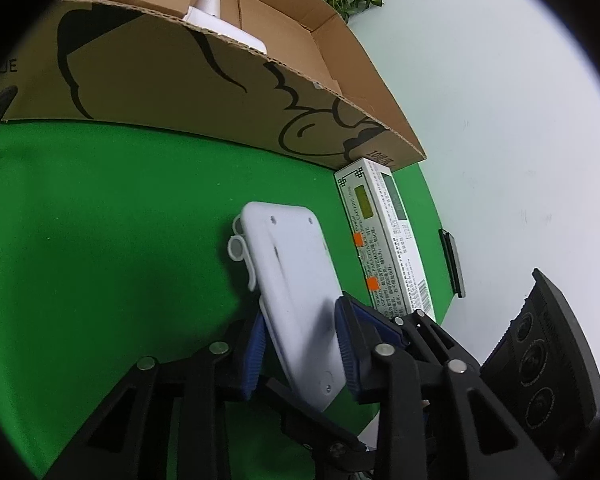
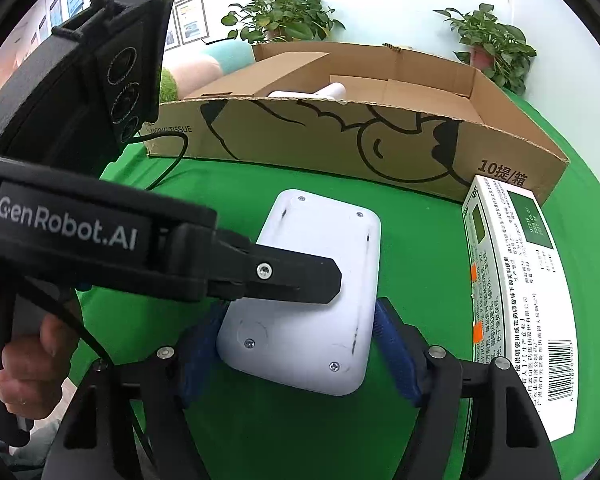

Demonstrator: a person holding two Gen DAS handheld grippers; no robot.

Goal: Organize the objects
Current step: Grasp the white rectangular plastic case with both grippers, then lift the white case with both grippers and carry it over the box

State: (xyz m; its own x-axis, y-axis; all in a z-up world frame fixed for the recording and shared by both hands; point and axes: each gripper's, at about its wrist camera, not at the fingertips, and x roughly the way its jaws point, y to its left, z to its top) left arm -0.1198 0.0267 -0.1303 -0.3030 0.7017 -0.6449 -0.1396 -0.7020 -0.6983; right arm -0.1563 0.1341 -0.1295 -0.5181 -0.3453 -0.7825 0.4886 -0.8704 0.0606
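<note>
A white flat plastic device with screws in its back lies tilted over the green cloth. My left gripper is shut on it, its blue pads pressing both faces near one edge. In the right wrist view the same device sits between my right gripper's blue pads, which touch its two long sides. The left gripper's black finger reaches in from the left over the device's top face.
An open cardboard box with a white object inside stands behind the device. A long white medicine carton lies to the right. A dark flat item lies at the cloth's edge. A person's hand holds the left gripper.
</note>
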